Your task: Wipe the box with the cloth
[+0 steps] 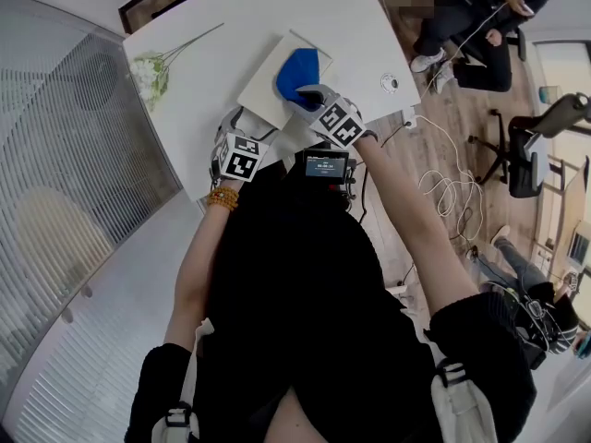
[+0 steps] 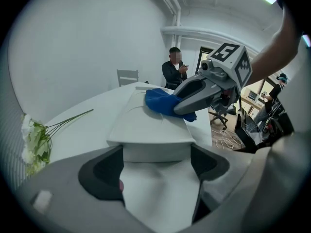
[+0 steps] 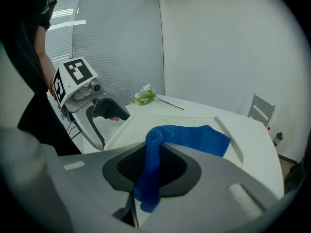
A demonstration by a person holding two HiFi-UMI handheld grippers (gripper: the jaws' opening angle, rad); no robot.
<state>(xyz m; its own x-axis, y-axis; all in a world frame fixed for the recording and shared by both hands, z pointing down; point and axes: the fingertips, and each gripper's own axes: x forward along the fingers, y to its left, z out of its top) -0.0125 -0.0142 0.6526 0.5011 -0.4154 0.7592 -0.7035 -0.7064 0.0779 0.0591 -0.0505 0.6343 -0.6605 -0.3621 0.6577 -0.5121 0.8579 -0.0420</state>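
Note:
A flat white box [image 1: 263, 81] lies on the white table [image 1: 212, 44]. My left gripper [image 1: 238, 123] is shut on the box's near edge; in the left gripper view the box [image 2: 150, 125] fills the gap between the jaws of that gripper [image 2: 155, 164]. A blue cloth [image 1: 297, 70] rests on the box's lid. My right gripper [image 1: 309, 95] is shut on the cloth. In the right gripper view the cloth [image 3: 189, 137] runs from the lid [image 3: 141, 125] down between the jaws of that gripper [image 3: 148, 171]. The left gripper [image 3: 104, 113] shows at the box's left corner.
A spray of white flowers [image 1: 150, 70] lies on the table left of the box. A small object [image 1: 390, 83] sits near the table's right edge. A person [image 1: 471, 17] sits beyond the table. Cables [image 1: 443, 183] and an office chair [image 1: 526, 146] are on the floor at right.

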